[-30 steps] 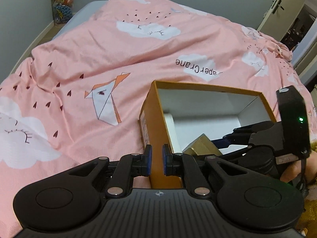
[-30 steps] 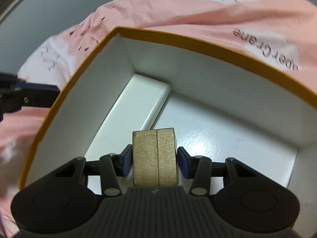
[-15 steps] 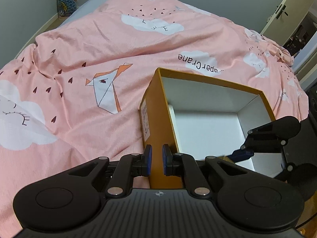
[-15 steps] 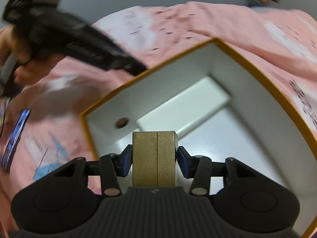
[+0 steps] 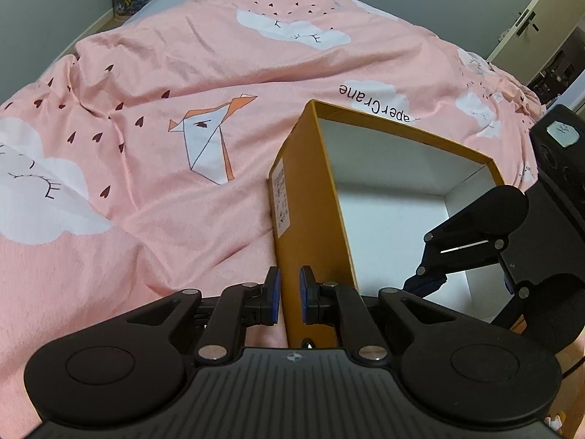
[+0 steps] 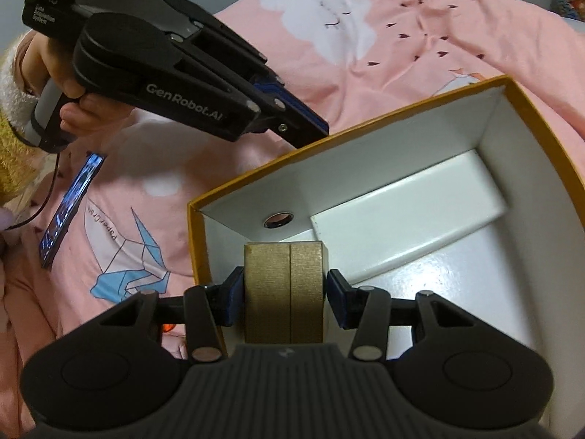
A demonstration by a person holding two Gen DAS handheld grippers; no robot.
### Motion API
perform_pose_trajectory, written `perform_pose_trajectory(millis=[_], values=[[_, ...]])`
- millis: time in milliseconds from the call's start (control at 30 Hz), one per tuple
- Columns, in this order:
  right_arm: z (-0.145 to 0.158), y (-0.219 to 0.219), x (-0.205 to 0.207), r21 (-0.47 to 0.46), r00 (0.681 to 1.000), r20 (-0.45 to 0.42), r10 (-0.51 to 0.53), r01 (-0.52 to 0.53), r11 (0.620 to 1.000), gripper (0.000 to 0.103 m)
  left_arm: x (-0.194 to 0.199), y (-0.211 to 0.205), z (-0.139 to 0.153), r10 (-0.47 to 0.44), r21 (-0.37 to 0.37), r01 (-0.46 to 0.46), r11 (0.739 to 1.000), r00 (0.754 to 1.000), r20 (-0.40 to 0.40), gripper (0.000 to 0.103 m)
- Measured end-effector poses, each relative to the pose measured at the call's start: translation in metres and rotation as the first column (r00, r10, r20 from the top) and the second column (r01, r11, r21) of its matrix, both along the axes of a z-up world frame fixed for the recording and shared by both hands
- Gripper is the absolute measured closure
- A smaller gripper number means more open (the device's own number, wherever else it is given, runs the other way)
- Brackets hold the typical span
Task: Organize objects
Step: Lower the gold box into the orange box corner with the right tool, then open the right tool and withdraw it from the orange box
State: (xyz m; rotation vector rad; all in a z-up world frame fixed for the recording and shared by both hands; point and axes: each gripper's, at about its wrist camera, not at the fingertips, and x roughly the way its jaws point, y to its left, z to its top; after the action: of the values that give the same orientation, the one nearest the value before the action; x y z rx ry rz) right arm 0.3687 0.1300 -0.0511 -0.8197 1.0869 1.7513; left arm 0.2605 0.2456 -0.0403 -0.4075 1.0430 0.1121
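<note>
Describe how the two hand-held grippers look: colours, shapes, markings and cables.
Both are matte black plastic with ribbed bodies, round side bulges, silver pivot pins and blue pads on the fingers. The left gripper bears white "GenRobot.AI" lettering, a grey handle and a thin black cable. The right gripper has the same build. A fluffy white cuff shows at the left hand.

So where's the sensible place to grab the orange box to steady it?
The thin upright side wall at its near corner, from above: the orange box is open-topped, so the left gripper can straddle the wall, as it does now.
</note>
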Motion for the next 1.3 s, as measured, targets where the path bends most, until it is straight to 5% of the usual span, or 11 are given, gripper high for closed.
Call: perform_pose_trajectory(millis=[367,467,600,833,967,1300], values=[[-0.013,0.014,-0.003,-0.024,0.999,-0.044,-0.014,0.013,1.0,0.051,-0.003,0.003,-0.003,-0.006,-0.019,0.006,1.0,1.0,0.002,0.085],[-0.007,0.012,-0.002,-0.013,0.998,-0.038,-0.04,0.04,0.999,0.039,-0.004,0.001,-0.001,-0.012,-0.016,0.012,1.0,1.0,0.002,0.081],[0.002,0.007,-0.001,-0.009,0.997,0.002,-0.075,0.075,0.997,0.038,-0.006,-0.002,0.004,-0.012,-0.011,0.012,1.0,1.0,0.006,0.081],[0.013,-0.012,0.006,-0.006,0.982,0.124,-0.146,0.148,0.989,0.052,-0.015,-0.008,0.012,-0.009,0.013,0.009,1.0,1.0,0.021,0.077],[0.009,-0.022,0.007,-0.052,0.962,0.223,-0.158,0.174,0.983,0.077,-0.019,-0.012,0.013,-0.007,0.037,0.007,0.999,1.0,0.018,0.077],[-0.011,-0.015,-0.008,-0.112,0.942,0.307,-0.134,0.176,0.978,0.091,-0.032,-0.021,0.015,-0.027,0.043,0.027,0.999,1.0,0.013,0.077]])
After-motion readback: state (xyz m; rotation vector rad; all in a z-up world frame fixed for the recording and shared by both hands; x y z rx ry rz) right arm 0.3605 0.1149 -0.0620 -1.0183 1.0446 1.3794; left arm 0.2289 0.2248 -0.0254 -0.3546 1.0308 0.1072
